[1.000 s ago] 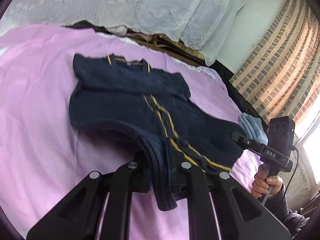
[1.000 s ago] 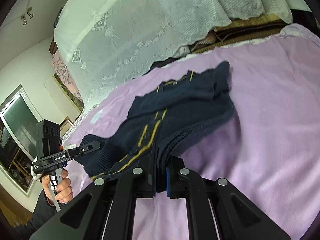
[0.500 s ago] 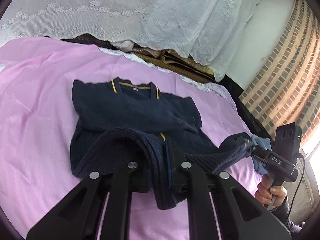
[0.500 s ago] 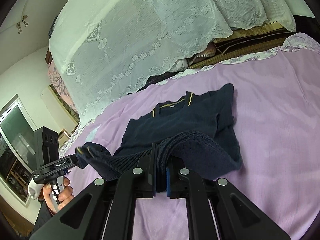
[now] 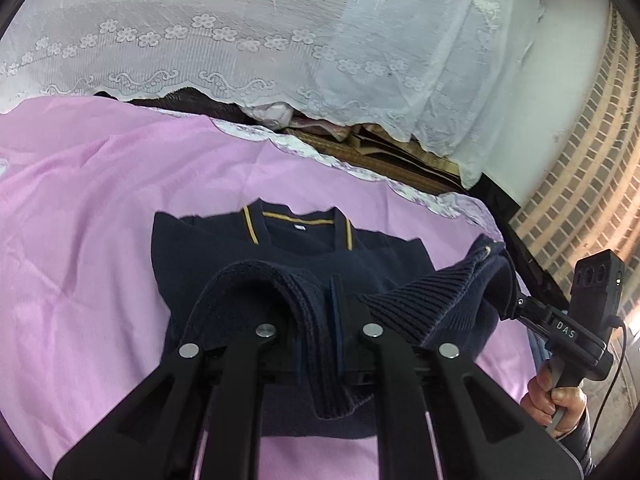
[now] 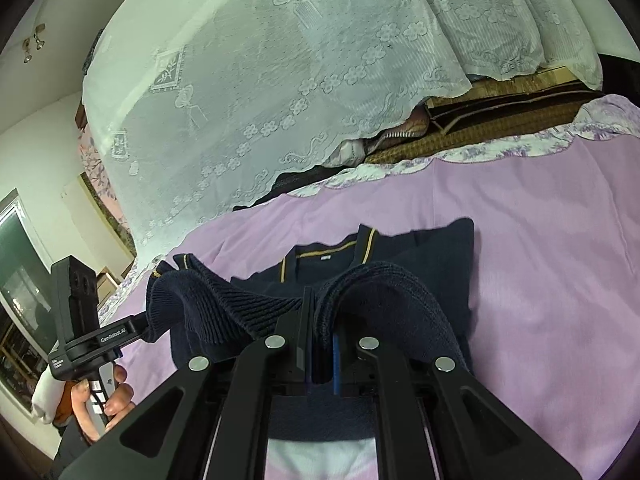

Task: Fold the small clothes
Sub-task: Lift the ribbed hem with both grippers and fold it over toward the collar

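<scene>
Between the near fingers of the left gripper (image 5: 334, 320), a ribbed hem corner of the navy sweater (image 5: 280, 252), clamped tight. Same on the other side: right gripper (image 6: 320, 344) closed on the opposite hem corner, knit bunched over its fingers. Just beyond, hem lifted clear of the pink sheet (image 5: 80, 200) and carried toward the collar, body below lying flat. Farther on, yellow-trimmed neckline (image 5: 296, 226) facing up, near the sheet's scalloped edge. Past that, lace cover (image 5: 240, 40) over piled bedding. Step in hand, apparently: bottom-to-top fold, about midway. Next move likely calls for bringing both corners level to the shoulders, lowering together, then releasing without dragging the lower layer.
</scene>
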Tool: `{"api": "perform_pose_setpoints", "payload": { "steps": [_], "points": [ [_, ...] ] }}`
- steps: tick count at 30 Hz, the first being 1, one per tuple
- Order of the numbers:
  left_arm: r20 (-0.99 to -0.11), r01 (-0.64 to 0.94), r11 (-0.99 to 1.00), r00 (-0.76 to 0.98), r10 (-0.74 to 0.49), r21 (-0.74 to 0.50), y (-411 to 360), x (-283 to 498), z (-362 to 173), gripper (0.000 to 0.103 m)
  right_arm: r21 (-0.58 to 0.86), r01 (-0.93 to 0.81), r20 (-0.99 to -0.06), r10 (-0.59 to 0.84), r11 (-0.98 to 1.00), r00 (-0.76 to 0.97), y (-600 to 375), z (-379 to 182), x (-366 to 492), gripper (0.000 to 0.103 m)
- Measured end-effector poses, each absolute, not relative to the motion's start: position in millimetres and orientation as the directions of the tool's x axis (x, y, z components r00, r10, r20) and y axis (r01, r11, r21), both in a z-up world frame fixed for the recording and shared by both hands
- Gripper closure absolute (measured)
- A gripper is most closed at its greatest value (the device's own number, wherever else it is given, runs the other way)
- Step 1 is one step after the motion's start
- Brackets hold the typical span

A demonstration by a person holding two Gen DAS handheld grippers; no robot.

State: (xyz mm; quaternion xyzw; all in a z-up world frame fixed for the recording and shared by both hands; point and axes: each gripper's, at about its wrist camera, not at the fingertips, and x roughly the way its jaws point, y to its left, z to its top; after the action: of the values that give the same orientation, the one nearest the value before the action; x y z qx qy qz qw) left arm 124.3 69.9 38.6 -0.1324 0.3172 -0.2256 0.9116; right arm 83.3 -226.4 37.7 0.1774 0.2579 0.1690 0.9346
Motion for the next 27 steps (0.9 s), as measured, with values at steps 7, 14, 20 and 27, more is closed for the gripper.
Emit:
{"api": "perform_pose_setpoints", "payload": {
  "steps": [7,14,20,27],
  "points": [
    [-0.519,0.285,0.886,0.727,-0.449,-0.367,72.9,153.0,41.3,0.093,0.416,-0.199,-0.415,0.380,0.887,0.827,-227.1,38.0,123.6,0.096],
    [-0.533,0.206,0.886,0.734,-0.421,-0.415,86.0,187.3,27.5,0.093,0.450,-0.173,-0.430,0.382,0.876,0.818,-228.2,28.5,169.0,0.096],
    [-0.571,0.173,0.899,0.720,-0.395,-0.403,83.8,211.4,2.6,0.093,0.458,-0.150,-0.470,0.381,0.876,0.796,-224.1,9.9,201.2,0.096],
    [-0.607,0.157,0.905,0.694,-0.387,-0.396,82.6,227.7,-26.7,0.091,0.434,-0.122,-0.530,0.363,0.892,0.767,-221.5,-17.7,226.9,0.096]
  ]
}}
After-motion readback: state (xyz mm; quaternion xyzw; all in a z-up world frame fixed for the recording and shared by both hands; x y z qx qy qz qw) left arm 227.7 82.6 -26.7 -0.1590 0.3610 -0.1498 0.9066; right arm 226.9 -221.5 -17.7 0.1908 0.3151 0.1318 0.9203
